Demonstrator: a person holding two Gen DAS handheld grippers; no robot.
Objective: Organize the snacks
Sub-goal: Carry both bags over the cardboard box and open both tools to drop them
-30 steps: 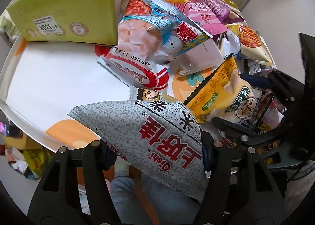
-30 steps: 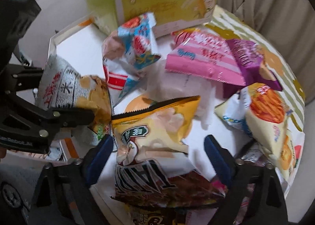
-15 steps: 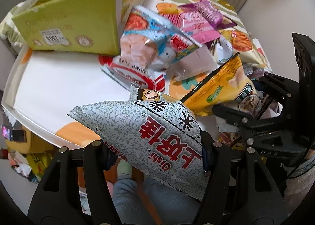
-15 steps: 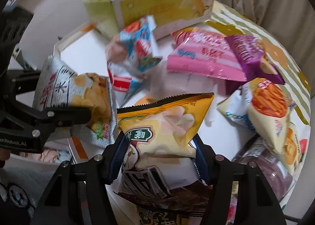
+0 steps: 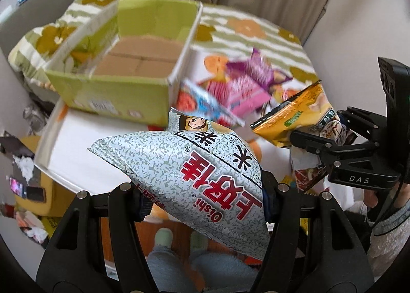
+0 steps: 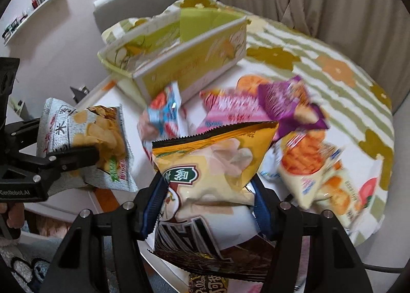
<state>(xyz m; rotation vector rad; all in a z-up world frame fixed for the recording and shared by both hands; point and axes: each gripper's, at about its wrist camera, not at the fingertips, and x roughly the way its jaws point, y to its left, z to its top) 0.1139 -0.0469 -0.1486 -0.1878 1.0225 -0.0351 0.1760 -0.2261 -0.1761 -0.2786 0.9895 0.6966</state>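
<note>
My left gripper is shut on a grey speckled chip bag with red characters, held above the table's near edge; the bag also shows in the right wrist view. My right gripper is shut on a yellow snack bag, lifted off the table; that bag shows at the right in the left wrist view. An open green cardboard box stands at the back left of the table, its brown bottom bare. It also shows in the right wrist view.
Several snack bags lie on the table right of the box: a blue and red one, a pink one, a purple one, an orange and white one. A floral striped cloth covers the far side. A curtain hangs behind.
My right gripper closed on the yellow bag and lifted it. Both grippers rose and pulled back, so the open box's inside now shows.
</note>
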